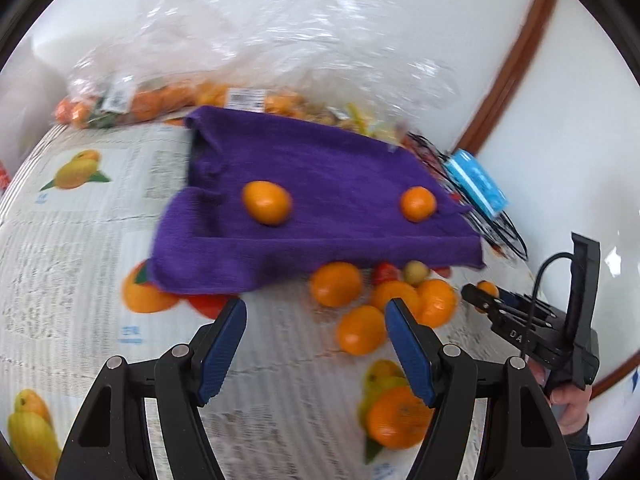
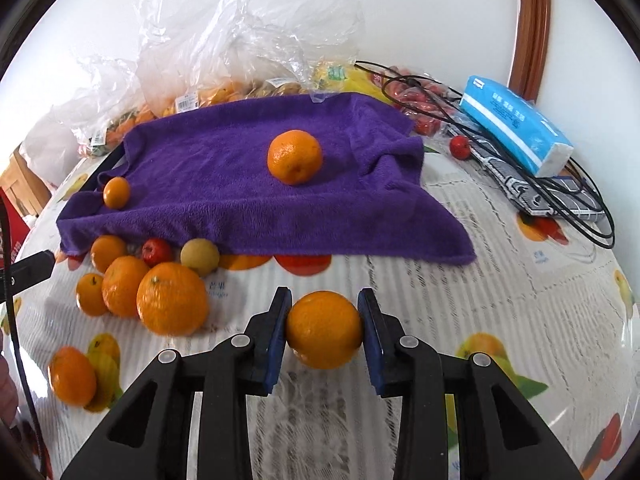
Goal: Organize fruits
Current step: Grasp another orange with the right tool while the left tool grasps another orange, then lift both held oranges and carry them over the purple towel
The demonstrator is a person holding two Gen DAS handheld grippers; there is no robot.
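Over fruit-print tablecloth [image 2: 460, 280], right tool [image 2: 324, 330] clamps glossy round orange [image 2: 325, 330]; left tool [image 1: 316, 340] gapes empty.

The left gripper [image 1: 316, 332], a black two-finger tool with blue ribbed pads, is pitched downward toward the tabletop. Its jaws are set well apart, and nothing is gripped between them.

The right gripper [image 2: 324, 330], of the same black and blue build, is likewise pitched downward. Its jaws are closed on a round orange fruit [image 2: 324, 330], with both pads pressed against its sides.

In the left wrist view, the right gripper [image 1: 486, 300] is seen from the side at the right edge, with the person's hand [image 1: 570, 404] wrapped around its black handle.
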